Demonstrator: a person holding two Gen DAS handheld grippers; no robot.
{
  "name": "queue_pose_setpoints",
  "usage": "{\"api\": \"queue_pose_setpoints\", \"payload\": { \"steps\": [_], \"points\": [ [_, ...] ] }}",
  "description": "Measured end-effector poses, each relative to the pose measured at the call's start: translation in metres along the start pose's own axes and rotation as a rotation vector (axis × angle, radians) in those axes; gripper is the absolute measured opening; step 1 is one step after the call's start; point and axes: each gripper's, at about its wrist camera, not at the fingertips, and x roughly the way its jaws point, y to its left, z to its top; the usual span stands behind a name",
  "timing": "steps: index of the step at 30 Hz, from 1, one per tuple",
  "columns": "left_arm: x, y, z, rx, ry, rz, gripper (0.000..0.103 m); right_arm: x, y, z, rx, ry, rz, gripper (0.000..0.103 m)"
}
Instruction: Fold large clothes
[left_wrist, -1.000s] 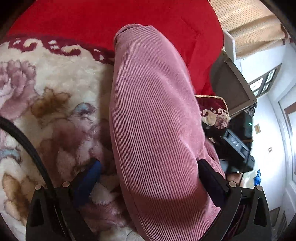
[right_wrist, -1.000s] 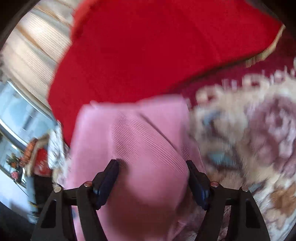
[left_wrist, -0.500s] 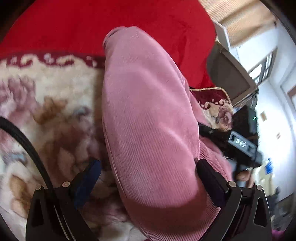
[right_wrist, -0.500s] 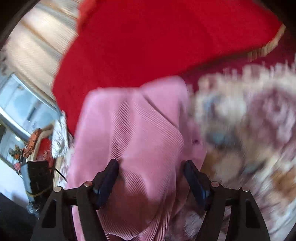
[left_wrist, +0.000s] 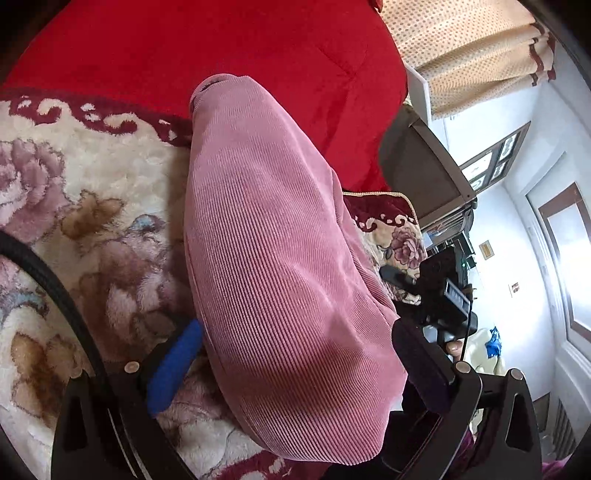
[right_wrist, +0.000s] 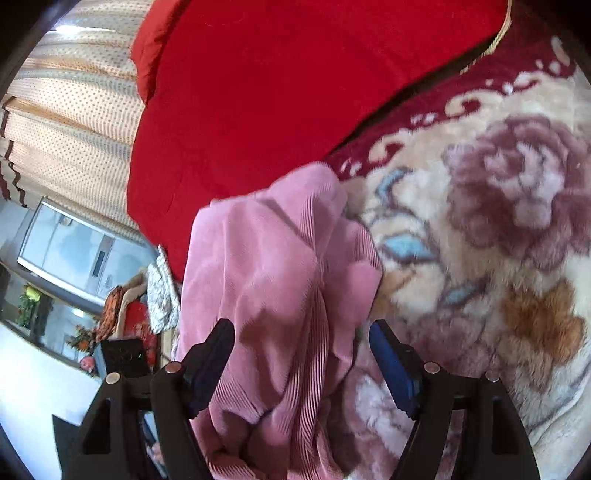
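A pink ribbed garment (left_wrist: 280, 258) lies folded in a long bundle on a floral fleece blanket (left_wrist: 92, 229). My left gripper (left_wrist: 295, 354) is open, its blue fingers on either side of the bundle's near end. In the right wrist view the same garment (right_wrist: 280, 280) is bunched and creased between the fingers of my right gripper (right_wrist: 301, 350), which is open and straddles it. The right gripper's body also shows in the left wrist view (left_wrist: 439, 291), beyond the garment.
A red quilt (left_wrist: 221, 55) covers the far side of the bed and shows in the right wrist view (right_wrist: 277, 74). Beige curtains (right_wrist: 66, 110), a window and a cluttered shelf lie off the bed's edge. A black cable (left_wrist: 55, 288) crosses the blanket at left.
The right gripper has moved back along the garment, which now looks more bunched between its fingers. The left view has shifted slightly; the bundle stays between the open left fingers.
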Motion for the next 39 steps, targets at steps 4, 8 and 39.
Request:
{"api": "queue_pose_setpoints", "payload": {
  "steps": [4,8,39],
  "points": [
    [0.006,0.001,0.001,-0.021,0.027,-0.024,0.103,0.008,-0.004,-0.006,-0.019,0.064,0.004,0.078],
    [0.012,0.004,0.003,-0.051,0.048,-0.036,0.103,0.021,-0.008,-0.010,0.005,0.116,0.031,0.080],
    [0.038,-0.015,-0.001,0.031,0.024,-0.033,0.092,0.068,0.018,-0.012,-0.033,0.017,0.193,0.057]
  ]
}}
